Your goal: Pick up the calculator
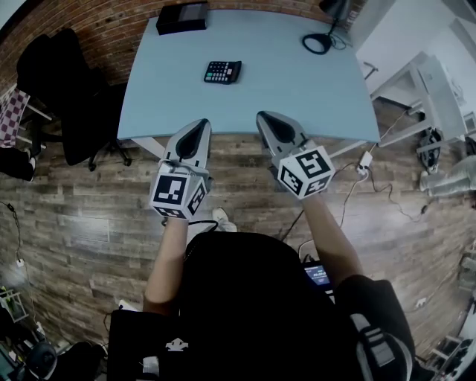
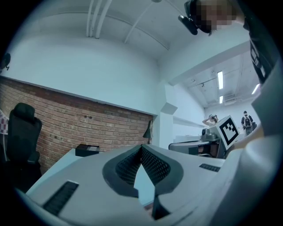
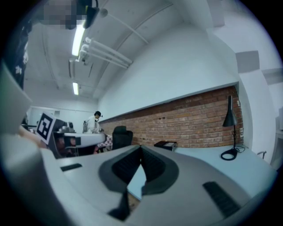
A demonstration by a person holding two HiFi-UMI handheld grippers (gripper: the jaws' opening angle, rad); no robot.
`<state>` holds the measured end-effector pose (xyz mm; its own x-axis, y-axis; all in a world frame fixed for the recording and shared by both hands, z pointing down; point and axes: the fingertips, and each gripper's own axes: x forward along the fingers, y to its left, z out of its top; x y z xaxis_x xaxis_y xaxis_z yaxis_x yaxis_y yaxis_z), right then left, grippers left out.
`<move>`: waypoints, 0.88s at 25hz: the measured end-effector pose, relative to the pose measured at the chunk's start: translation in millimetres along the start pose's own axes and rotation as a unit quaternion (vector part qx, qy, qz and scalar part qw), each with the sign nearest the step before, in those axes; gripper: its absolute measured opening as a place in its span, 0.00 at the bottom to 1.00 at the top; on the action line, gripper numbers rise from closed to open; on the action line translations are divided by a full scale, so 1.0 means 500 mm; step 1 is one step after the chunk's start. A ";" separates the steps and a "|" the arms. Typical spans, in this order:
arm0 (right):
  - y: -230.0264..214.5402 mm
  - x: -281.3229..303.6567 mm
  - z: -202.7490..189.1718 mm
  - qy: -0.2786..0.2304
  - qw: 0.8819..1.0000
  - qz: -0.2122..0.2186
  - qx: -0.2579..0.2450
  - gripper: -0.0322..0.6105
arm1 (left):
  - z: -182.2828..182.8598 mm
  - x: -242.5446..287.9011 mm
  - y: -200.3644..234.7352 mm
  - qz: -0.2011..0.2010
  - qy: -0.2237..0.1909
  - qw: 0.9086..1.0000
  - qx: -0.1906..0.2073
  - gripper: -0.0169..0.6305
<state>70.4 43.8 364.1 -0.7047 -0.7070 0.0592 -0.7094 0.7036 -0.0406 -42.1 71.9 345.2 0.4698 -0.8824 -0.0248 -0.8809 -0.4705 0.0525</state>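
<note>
Both claws are closed right now. Your left gripper (image 1: 200, 123) and right gripper (image 1: 262, 117) each have the tips pinched together with nothing between them, and they're sitting side by side at the near edge of the table (image 1: 312, 89). The calculator (image 1: 222, 71) is lying flat out in the middle of the table, well apart from both, a bit closer in line with the left one.

So you're in the reach step, I'd say. Pick one gripper and get its jaws open before you arrive, not on top of the thing. It looks low and flat, so come in low and close on two opposite edges, otherwise I'd guess you just shove it across that smooth top. The black box (image 1: 182, 16) and the lamp (image 1: 318, 41) are at the far side, so nothing's in your way.
</note>
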 end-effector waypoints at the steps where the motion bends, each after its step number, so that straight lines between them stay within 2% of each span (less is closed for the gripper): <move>1: -0.003 0.010 0.000 0.001 1.000 -0.002 -0.001 0.06 | -0.001 0.006 0.010 0.000 0.001 1.000 0.000 0.03; 12: -0.026 0.103 -0.006 0.016 1.000 -0.021 0.000 0.06 | -0.021 0.051 0.110 -0.004 0.007 1.000 -0.007 0.03; 22: -0.021 0.146 -0.024 0.035 0.999 -0.035 0.006 0.06 | -0.039 0.049 0.159 -0.012 0.015 1.000 -0.016 0.03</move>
<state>26.5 -14.1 380.9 -0.6505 -0.7481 0.1310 -0.7577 0.6510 -0.0450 -99.6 12.7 368.4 0.4928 -0.8701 0.0036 -0.8672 -0.4908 0.0837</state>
